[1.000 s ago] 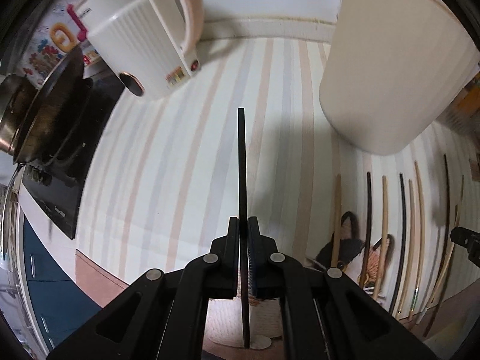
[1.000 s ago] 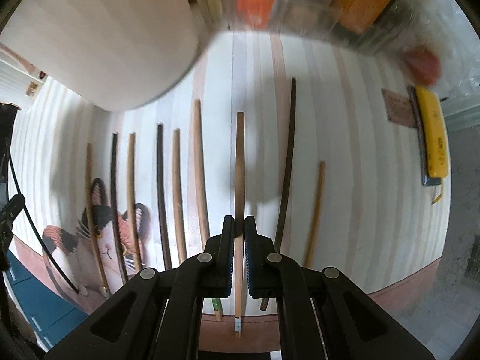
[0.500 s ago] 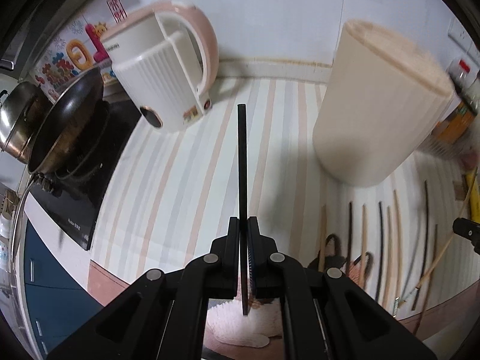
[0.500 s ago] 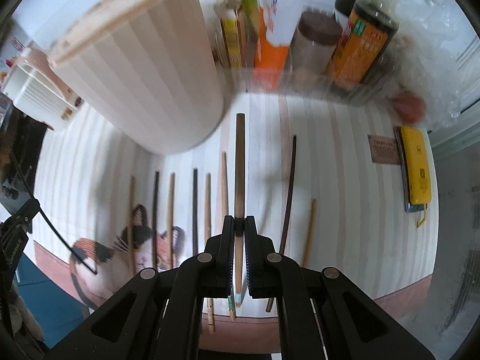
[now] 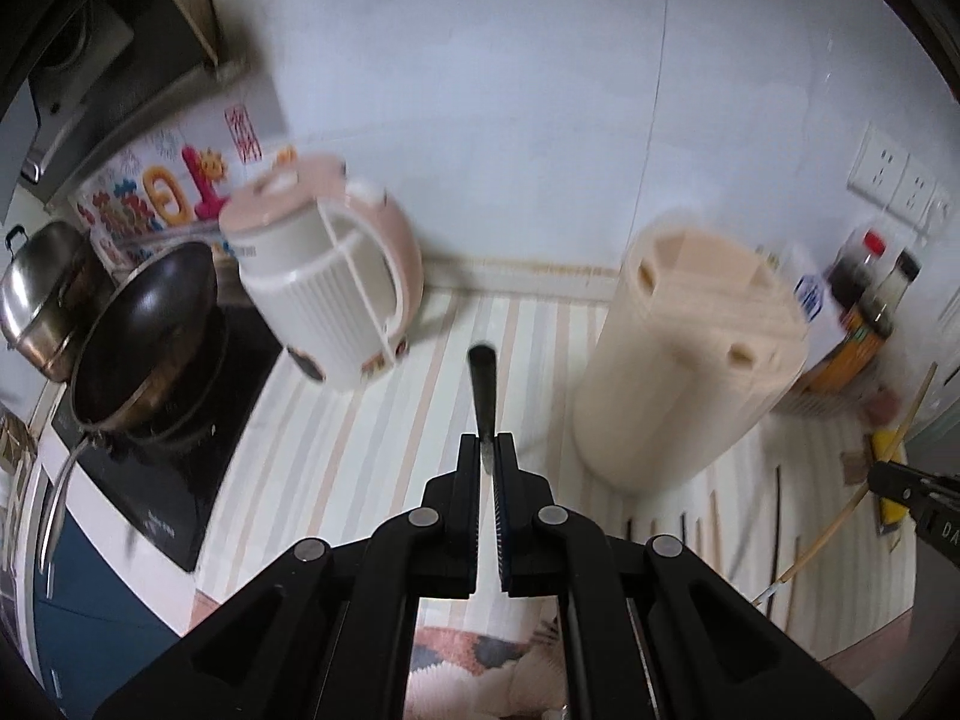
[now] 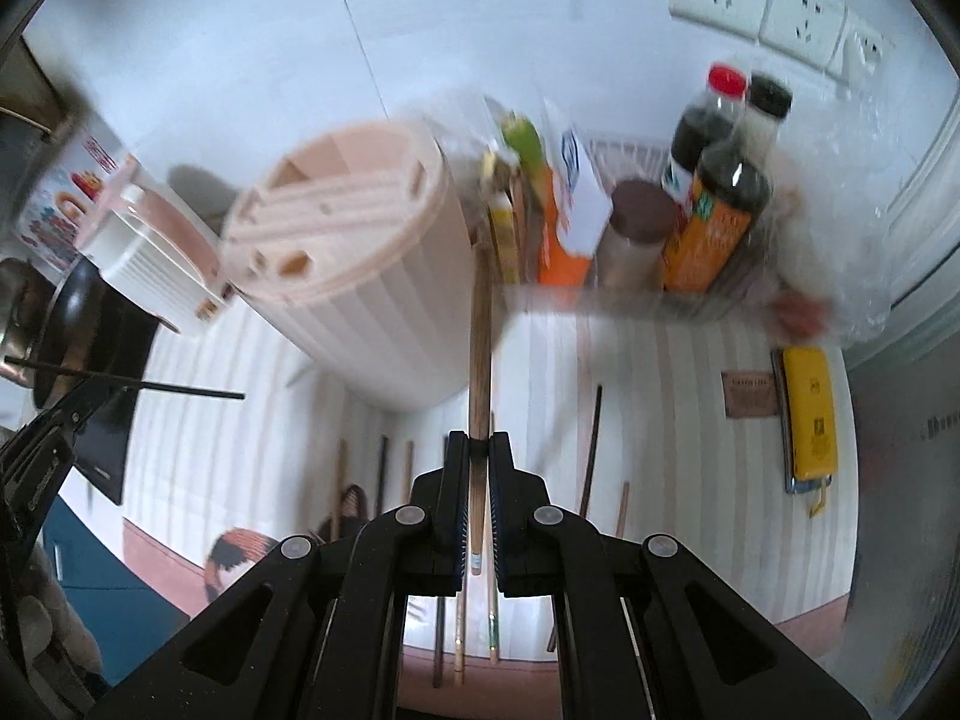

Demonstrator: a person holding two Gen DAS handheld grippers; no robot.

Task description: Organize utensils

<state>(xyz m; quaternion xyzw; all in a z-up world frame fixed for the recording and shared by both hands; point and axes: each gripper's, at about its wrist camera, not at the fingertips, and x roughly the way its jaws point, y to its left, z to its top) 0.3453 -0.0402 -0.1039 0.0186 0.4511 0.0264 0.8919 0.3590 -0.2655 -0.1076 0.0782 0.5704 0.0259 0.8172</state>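
Observation:
My left gripper [image 5: 487,450] is shut on a black chopstick [image 5: 482,387] and holds it high above the striped mat, pointing forward. My right gripper [image 6: 478,447] is shut on a brown wooden chopstick [image 6: 479,348], also raised. A tall cream utensil holder [image 5: 690,354] with slots in its top stands ahead and right of the left gripper; in the right wrist view the holder [image 6: 360,264] is ahead and left. Several more chopsticks [image 6: 591,450] lie in a row on the mat below.
A pink and white kettle [image 5: 327,300] stands at the back left, with a black wok [image 5: 144,330] and steel pot [image 5: 42,294] on the stove beyond. Sauce bottles [image 6: 717,204] and boxes stand at the back right. A yellow object [image 6: 810,414] lies at the right.
Both grippers have risen well above the mat with their chopsticks and tilted up, so the top of the holder and the wall now show. The chopsticks on the mat look farther away.

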